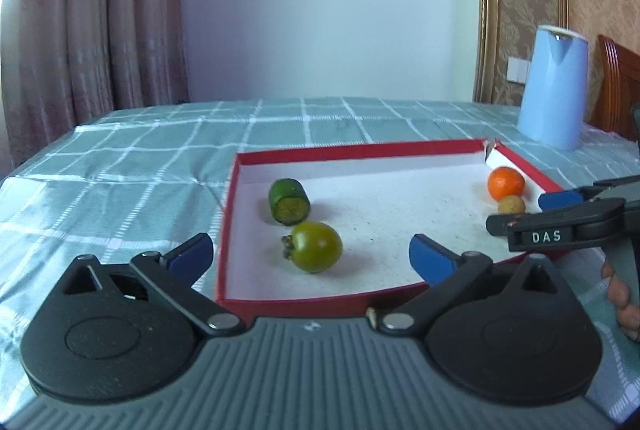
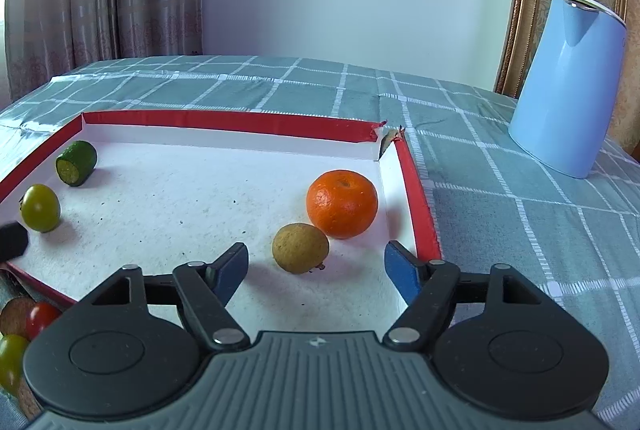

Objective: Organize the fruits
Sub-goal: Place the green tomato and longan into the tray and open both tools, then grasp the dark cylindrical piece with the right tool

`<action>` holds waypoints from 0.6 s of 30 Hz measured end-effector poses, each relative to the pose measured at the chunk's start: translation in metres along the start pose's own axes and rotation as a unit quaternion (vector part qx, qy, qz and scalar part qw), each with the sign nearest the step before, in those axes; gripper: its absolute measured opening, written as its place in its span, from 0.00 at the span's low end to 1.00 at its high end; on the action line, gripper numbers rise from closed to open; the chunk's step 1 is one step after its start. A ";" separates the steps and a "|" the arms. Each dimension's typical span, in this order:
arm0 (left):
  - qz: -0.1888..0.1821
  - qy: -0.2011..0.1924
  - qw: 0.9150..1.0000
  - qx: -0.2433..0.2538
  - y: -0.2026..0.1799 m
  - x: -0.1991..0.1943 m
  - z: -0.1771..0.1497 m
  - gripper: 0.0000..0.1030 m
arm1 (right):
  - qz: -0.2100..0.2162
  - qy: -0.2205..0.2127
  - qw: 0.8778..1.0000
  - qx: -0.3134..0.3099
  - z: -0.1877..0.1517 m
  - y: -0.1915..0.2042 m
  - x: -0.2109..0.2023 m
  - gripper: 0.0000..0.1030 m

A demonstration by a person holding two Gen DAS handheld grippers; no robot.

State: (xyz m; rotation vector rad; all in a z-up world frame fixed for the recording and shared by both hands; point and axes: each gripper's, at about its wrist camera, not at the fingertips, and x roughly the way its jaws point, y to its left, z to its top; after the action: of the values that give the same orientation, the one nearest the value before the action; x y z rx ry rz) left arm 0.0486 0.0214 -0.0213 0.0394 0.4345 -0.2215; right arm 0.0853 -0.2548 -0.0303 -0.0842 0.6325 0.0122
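A red-rimmed box (image 1: 296,152) (image 2: 224,120) with a white floor lies on the checked tablecloth. Inside are a green cucumber piece (image 1: 289,200) (image 2: 76,163), a green tomato (image 1: 317,247) (image 2: 40,208), an orange (image 1: 506,184) (image 2: 342,203) and a small tan round fruit (image 1: 511,206) (image 2: 300,248). My left gripper (image 1: 310,256) is open and empty at the box's near left, just short of the green tomato. My right gripper (image 2: 316,268) (image 1: 520,212) is open and empty at the box's right side, with the tan fruit just ahead between its fingers.
A light blue jug (image 1: 554,86) (image 2: 572,86) stands on the table behind and right of the box. Outside the box's near left corner lie a red cherry tomato (image 2: 40,318), a brown fruit (image 2: 14,314) and a green fruit (image 2: 12,360). A wooden chair (image 1: 618,86) stands at the far right.
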 end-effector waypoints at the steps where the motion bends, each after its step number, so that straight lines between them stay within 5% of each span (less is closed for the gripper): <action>1: 0.002 -0.004 1.000 -0.007 0.002 -0.002 0.000 1.00 | 0.000 -0.001 1.000 0.000 0.000 0.000 0.000 0.74; 8: -0.007 -0.010 1.000 -0.016 0.007 -0.013 -0.004 1.00 | 0.009 -0.006 1.000 0.002 -0.002 -0.001 -0.005 0.75; 18: -0.076 0.021 0.995 -0.056 0.024 -0.017 -0.011 1.00 | 0.018 -0.018 1.000 0.014 -0.006 -0.003 -0.014 0.82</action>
State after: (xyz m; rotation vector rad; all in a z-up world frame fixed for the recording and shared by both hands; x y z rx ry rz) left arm 0.0341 0.0490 -0.0239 -0.0999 0.4917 -0.3455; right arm 0.0706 -0.2584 -0.0268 -0.0464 0.5981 0.0395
